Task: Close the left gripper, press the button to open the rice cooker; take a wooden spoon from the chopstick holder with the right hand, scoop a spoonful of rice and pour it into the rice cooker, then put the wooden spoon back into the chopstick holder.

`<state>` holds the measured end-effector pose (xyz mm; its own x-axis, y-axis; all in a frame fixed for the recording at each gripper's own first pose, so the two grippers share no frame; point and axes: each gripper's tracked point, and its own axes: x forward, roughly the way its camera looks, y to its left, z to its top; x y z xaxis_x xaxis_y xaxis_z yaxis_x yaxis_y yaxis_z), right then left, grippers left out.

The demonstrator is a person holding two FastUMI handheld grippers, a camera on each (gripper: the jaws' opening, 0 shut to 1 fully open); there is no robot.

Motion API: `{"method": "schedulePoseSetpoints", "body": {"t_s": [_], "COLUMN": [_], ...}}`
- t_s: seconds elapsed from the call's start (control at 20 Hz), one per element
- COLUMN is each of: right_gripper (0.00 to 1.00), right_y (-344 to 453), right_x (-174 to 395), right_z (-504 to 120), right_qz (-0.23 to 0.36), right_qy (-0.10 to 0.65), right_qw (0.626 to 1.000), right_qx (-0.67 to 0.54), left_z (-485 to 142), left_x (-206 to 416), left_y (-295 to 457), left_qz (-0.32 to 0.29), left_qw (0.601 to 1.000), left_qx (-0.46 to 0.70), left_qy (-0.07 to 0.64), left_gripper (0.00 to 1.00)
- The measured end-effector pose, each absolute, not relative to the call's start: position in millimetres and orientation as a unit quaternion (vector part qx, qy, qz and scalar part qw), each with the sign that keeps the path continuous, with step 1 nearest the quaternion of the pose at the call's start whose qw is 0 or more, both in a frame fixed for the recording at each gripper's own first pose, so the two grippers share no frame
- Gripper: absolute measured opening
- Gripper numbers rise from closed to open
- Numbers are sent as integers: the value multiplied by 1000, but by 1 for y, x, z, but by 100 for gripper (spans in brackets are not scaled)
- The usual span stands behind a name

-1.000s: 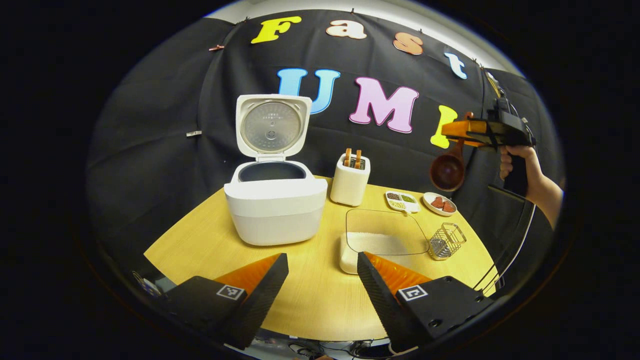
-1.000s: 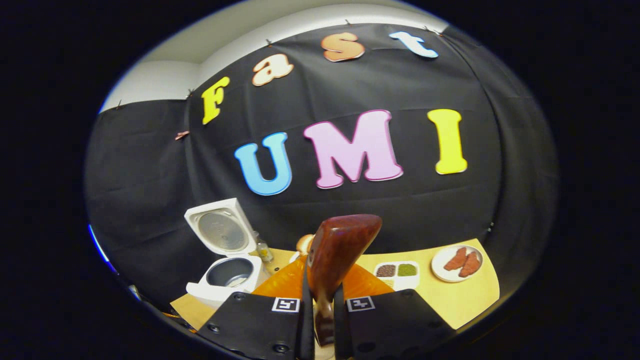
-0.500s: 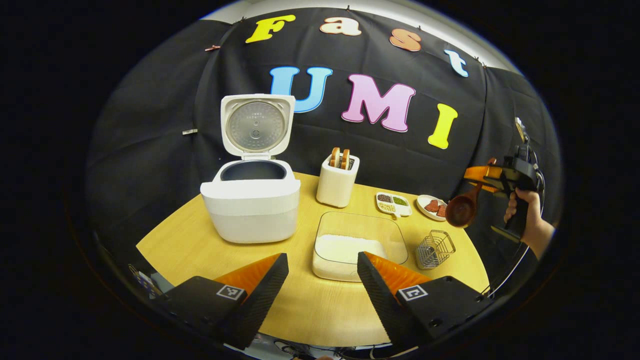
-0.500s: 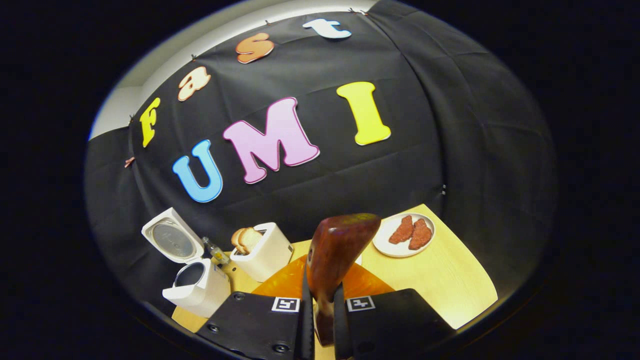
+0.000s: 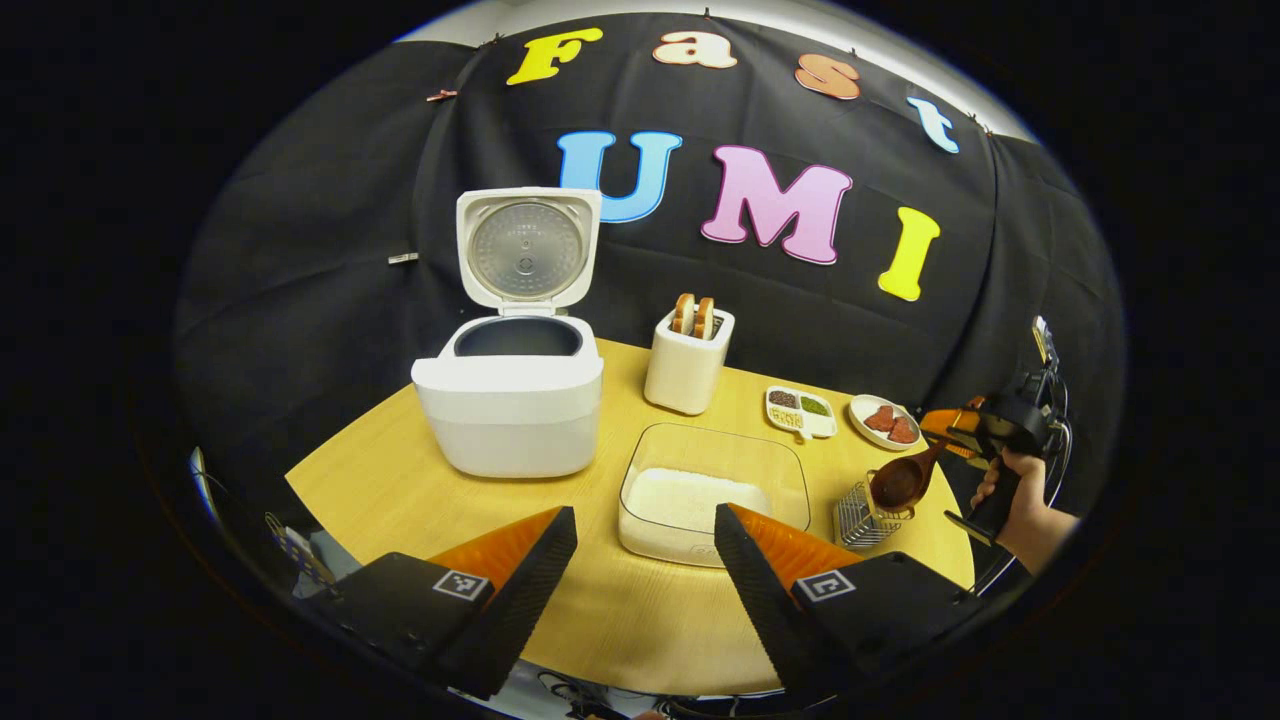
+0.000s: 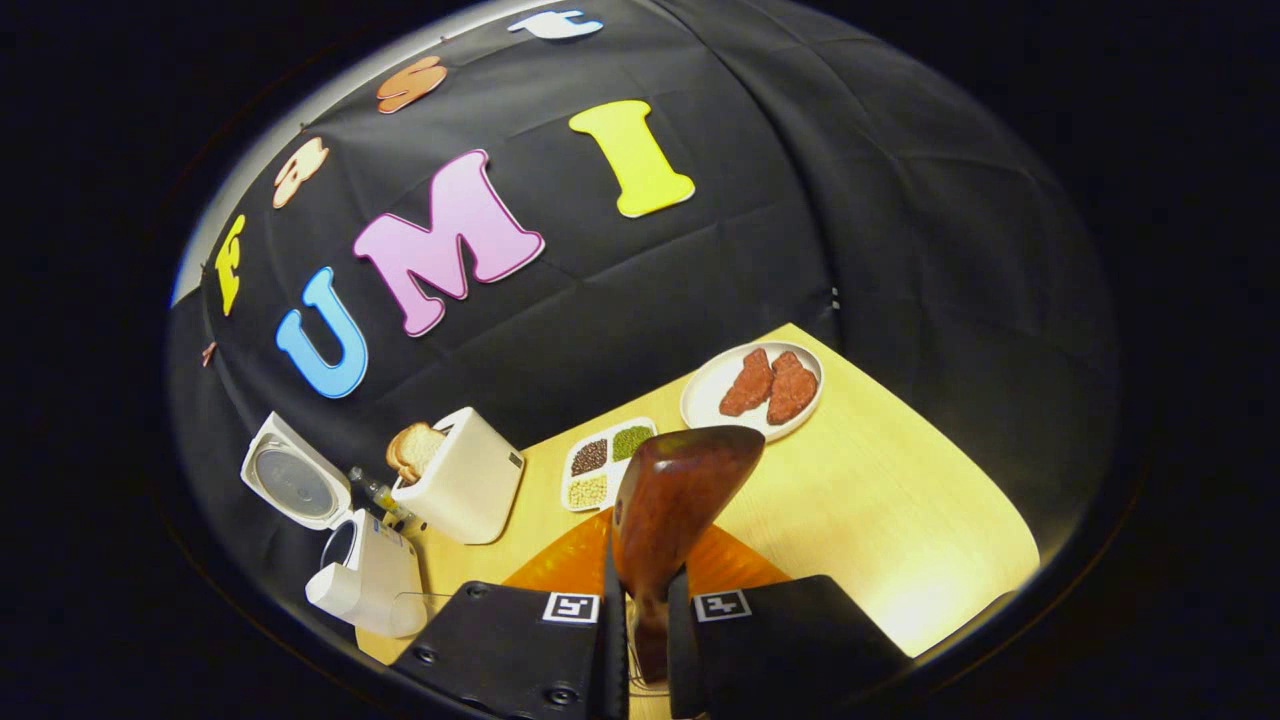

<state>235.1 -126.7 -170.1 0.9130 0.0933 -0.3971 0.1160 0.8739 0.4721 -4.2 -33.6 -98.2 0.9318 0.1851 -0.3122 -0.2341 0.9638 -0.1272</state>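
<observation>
Wooden spoon [image 6: 672,500] sits clamped in the right tongs [image 6: 640,640], its bowl just above the wire chopstick holder [image 5: 862,505]; left tongs [image 5: 640,560] gape apart over the surface [image 5: 400,480]; rice cooker [image 5: 510,400] lid up.

On the table [image 5: 380,480], the rice cooker [image 5: 510,405] sits far left with its lid up. To its right stands the toaster [image 5: 688,362], then the divided dish [image 5: 801,411] and the plate [image 5: 886,420] at far right. The rice tray [image 5: 712,490] lies nearer me, and the chopstick holder [image 5: 858,512] is just right of it, below my wooden spoon [image 5: 902,482].
</observation>
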Motion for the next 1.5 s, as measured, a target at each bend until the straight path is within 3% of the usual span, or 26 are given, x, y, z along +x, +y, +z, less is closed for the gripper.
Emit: {"method": "schedulePoseSetpoints", "body": {"t_s": [0.45, 0.55, 0.7, 0.75, 1.1, 1.5], "right_gripper": [25, 32, 86, 100, 98, 98], "right_y": [-122, -122, -127, -130, -148, -127], "right_x": [226, 218, 204, 195, 128, 59], "right_z": [-204, -199, -196, -193, -160, -108], "right_qz": [-46, -48, -60, -68, -104, -80], "right_qy": [233, 231, 225, 222, 189, 141], "right_qw": [928, 927, 932, 934, 952, 981], "right_qx": [288, 293, 279, 271, 216, 109], "left_z": [-87, -78, -58, -51, 27, 138], "left_x": [-13, -12, -7, -5, 16, 69], "left_y": [-5, 3, 22, 29, 83, 133], "left_qz": [130, 127, 125, 123, 129, 123], "left_qw": [978, 981, 985, 986, 990, 992], "left_qx": [-76, -67, -40, -27, 42, 33], "left_qy": [145, 134, 113, 105, 48, -2], "left_gripper": [96, 96, 96, 96, 96, 96]}}
